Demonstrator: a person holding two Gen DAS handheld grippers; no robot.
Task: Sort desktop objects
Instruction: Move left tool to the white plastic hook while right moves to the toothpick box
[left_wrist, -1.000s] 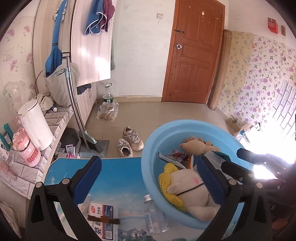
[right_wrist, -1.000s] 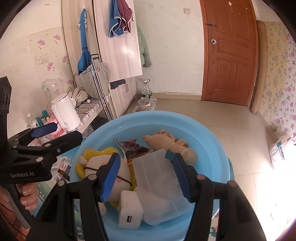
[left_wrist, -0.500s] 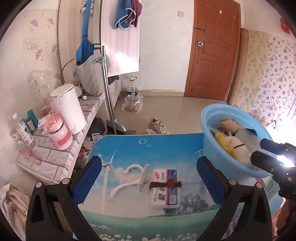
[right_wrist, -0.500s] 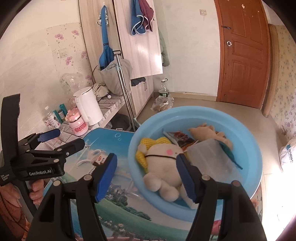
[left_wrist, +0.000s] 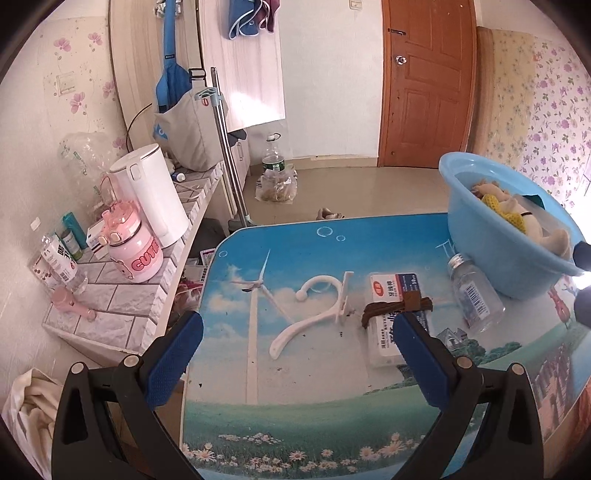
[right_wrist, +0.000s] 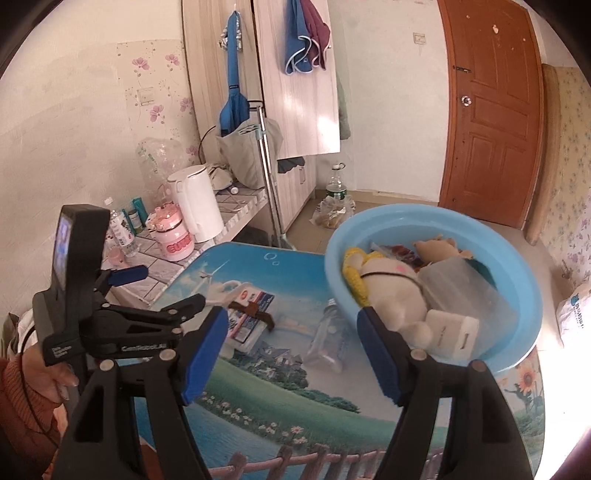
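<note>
A blue basin stands on the picture-printed table, at its right side. In it lie a plush toy, a clear plastic box and a white charger. On the table are a white hanger hook, a white swab box with a brown hair tie on it, and a small clear bottle. My left gripper hovers open and empty over the table, just short of the hook and the box. My right gripper hangs in front of the basin with its jaws opening and nothing between them.
A tiled ledge to the left of the table carries a white kettle, a pink jug and small bottles. A hand in an orange sleeve holds the left gripper. Beyond the table's far edge lie bare floor and a door.
The right gripper let go of the clear plastic box in the basin, widened and drew back. The left gripper swung left from the basin to the hook and swab box.
</note>
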